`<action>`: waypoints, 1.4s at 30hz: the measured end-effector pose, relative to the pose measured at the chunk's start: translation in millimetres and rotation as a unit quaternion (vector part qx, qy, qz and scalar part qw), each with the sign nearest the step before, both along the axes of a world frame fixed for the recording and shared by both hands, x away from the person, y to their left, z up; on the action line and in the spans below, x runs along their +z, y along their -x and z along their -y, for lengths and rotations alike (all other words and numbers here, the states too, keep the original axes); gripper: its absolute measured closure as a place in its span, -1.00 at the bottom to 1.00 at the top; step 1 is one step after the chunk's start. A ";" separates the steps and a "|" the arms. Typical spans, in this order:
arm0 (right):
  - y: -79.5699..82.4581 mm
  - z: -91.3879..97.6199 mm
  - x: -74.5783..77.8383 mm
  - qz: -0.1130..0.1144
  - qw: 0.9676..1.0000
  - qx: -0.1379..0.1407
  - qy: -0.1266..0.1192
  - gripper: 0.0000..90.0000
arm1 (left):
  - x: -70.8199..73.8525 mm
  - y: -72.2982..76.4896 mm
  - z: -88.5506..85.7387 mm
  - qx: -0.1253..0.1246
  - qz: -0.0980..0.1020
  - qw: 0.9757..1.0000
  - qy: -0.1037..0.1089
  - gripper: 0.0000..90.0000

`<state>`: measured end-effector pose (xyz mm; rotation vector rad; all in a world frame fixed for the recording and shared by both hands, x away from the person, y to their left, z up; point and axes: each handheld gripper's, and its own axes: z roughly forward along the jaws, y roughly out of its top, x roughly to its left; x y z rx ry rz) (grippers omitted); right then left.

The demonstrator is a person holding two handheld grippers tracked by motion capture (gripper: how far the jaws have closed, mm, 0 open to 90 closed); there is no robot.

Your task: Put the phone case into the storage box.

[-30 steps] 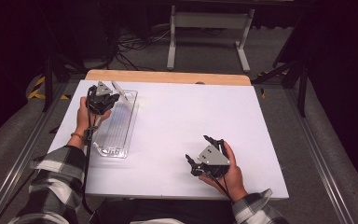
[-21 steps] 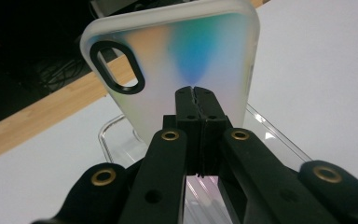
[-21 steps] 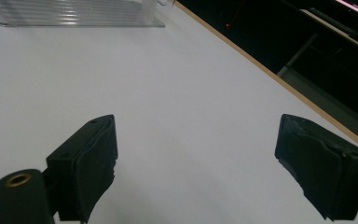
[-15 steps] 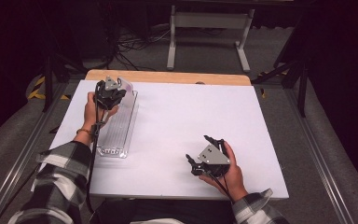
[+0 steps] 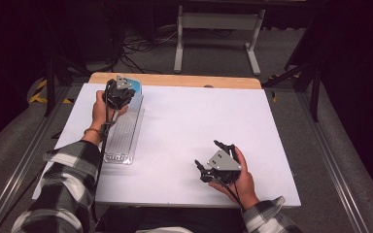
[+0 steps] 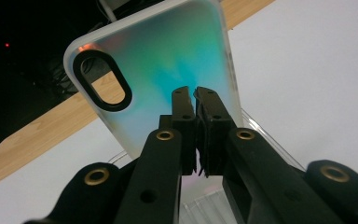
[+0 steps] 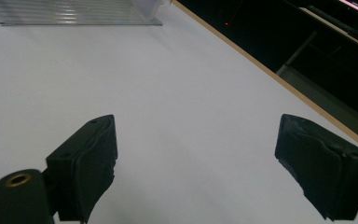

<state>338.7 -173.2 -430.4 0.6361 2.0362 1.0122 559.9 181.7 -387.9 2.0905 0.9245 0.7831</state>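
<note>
An iridescent phone case (image 6: 168,56) with a dark oval camera cutout stands tilted between the jaws of my left gripper (image 6: 191,93), which is shut on its lower edge. In the high view the left gripper (image 5: 125,88) is at the far end of a clear ridged tray (image 5: 121,136), and the case (image 5: 135,83) peeks out blue just beyond it. My right gripper (image 5: 207,153) rests near the table's front edge, open, with nothing between its jaws. In its own view the right gripper (image 7: 198,140) looks over bare white table towards the tray (image 7: 70,11).
The white table top (image 5: 199,116) has a wooden strip (image 5: 175,80) along its far edge. Beyond it are a dark floor, cables and a metal stand (image 5: 216,29). Rails run along both sides of the table.
My left gripper has moved away from me and a little right along the tray, carrying the case. The right gripper has stayed in place, still open.
</note>
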 end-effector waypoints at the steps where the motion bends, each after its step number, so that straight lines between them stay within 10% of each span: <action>1: 0.3 -0.1 0.3 0.001 1.000 0.001 0.000 -0.70 | -0.1 0.5 0.0 -0.001 -0.003 1.000 -0.001 0.93; 42: 1.4 4.5 9.0 0.023 1.000 -0.005 -0.016 -0.69 | 6.5 50.8 -26.9 -0.036 0.040 0.995 0.080 0.89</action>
